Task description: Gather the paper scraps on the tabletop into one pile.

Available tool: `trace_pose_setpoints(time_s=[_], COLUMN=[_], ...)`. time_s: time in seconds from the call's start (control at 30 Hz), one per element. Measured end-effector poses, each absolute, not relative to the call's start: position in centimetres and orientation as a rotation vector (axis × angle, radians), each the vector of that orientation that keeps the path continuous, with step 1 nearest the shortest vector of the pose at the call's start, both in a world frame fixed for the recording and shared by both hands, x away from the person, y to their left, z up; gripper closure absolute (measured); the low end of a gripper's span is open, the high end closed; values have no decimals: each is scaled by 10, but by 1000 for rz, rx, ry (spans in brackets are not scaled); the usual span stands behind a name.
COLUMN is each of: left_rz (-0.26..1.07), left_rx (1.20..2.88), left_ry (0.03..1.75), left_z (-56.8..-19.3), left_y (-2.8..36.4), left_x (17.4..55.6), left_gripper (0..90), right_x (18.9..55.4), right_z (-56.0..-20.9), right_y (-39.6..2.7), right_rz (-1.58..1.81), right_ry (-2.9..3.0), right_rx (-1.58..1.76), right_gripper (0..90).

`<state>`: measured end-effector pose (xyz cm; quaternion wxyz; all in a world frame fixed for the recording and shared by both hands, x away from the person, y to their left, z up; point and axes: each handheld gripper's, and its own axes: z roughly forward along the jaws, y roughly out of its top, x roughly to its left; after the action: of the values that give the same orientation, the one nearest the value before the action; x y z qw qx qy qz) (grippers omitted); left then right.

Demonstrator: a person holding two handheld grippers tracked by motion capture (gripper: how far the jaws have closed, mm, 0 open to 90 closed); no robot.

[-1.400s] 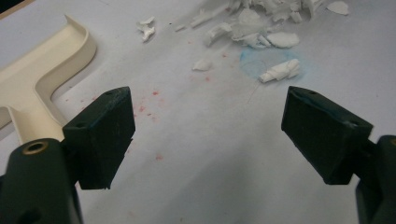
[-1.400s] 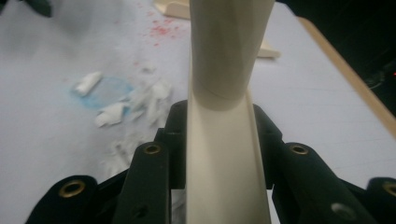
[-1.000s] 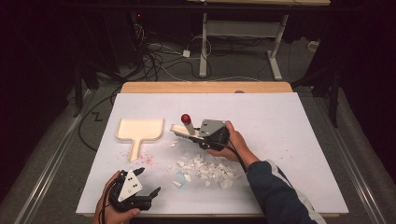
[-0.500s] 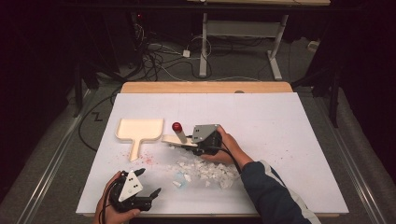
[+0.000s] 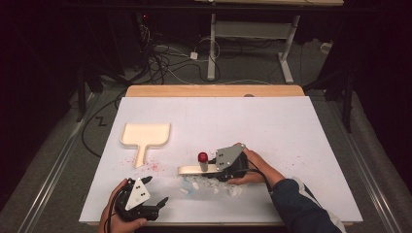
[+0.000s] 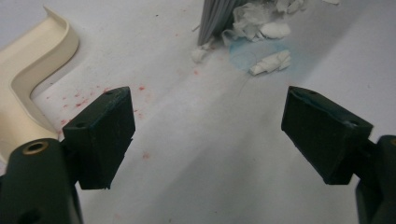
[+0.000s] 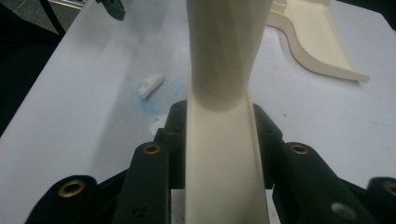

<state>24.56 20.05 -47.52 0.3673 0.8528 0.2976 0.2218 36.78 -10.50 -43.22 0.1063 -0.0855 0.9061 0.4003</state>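
So the left hand-held gripper (image 5: 156,191) sits idle, jaws wide open, nothing between them. One cream dustpan (image 5: 145,137) lies up-left of the scrap pile (image 5: 212,183). The right hand-held gripper (image 5: 213,167) clamps the one brush (image 5: 194,170), handle pointing left, bristles on the scraps.

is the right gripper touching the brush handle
Touching. In the right gripper view, the right gripper has both black jaws pressed against the sides of the cream brush handle, with no gap.
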Motion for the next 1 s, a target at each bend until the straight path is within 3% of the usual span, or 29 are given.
trace_pose_setpoints(time_s=[0.67, 1.0], left_rz=[573, 596], left_rx=[2206, 2204], left_ry=[751, 717], left_z=[-475, -472], left_y=[197, 195], left_x=[245, 245], left_gripper=[166, 166], right_x=[350, 347], right_z=[-394, -424], right_y=[-192, -206], right_rz=[1188, 880], right_ry=[2398, 2183], right_rx=[380, 827], right_gripper=[676, 677])
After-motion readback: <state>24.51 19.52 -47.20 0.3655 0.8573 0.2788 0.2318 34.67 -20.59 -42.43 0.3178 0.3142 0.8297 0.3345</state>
